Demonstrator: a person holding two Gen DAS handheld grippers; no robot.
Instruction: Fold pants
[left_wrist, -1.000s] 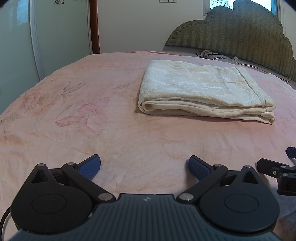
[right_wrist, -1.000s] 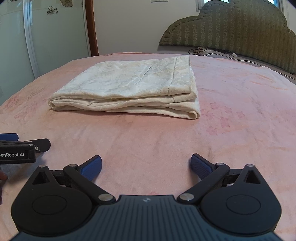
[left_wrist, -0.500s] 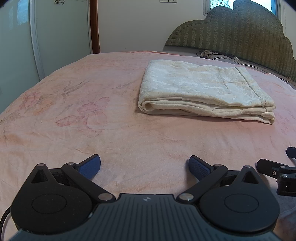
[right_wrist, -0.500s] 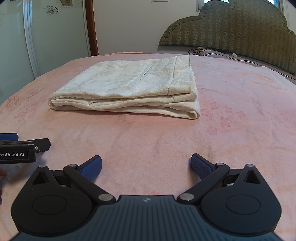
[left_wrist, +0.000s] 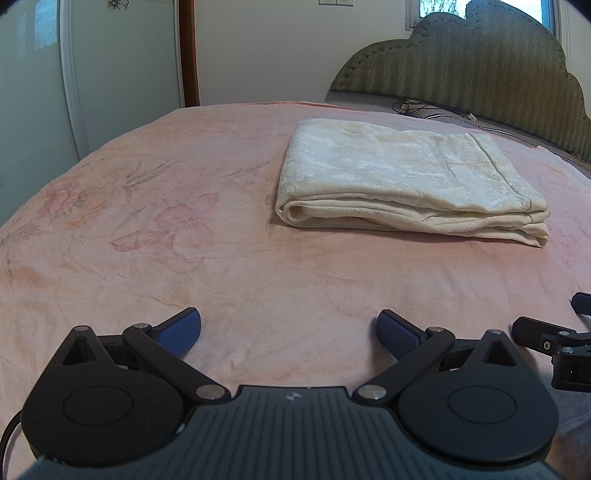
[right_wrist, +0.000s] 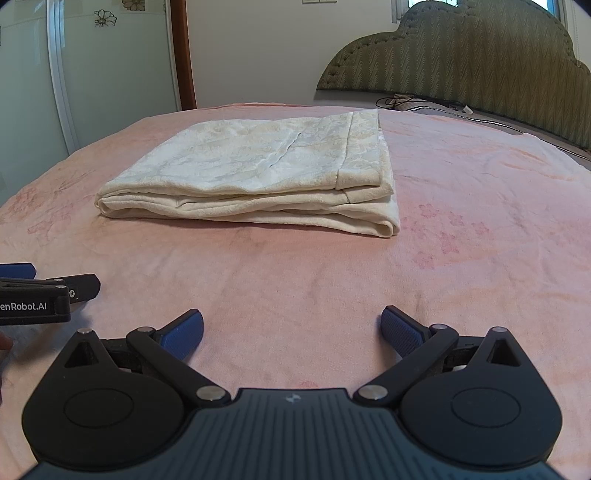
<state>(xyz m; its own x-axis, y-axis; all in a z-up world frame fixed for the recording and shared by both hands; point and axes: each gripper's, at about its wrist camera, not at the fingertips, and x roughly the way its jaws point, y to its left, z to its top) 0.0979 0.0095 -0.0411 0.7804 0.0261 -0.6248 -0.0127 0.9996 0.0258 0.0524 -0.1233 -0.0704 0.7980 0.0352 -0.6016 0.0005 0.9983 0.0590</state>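
Pink bed (left_wrist: 184, 229) first, cream pants (left_wrist: 399, 184) folded flat mid-bed, well ahead of left claw (left_wrist: 288, 328) and right claw (right_wrist: 291, 328), both spread wide, empty: probably finished, so best withdrawn low, never snagging pants' near edge.

Two low wrist views side by side, both facing the folded pants (left_wrist: 406, 184) nearby.

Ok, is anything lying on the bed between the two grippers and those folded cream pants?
Nothing visible. Only bare pink bedspread lies between the open left hand-held gripper and the folded cream pants. The same goes for the open right hand-held gripper. Neither touches the pants.
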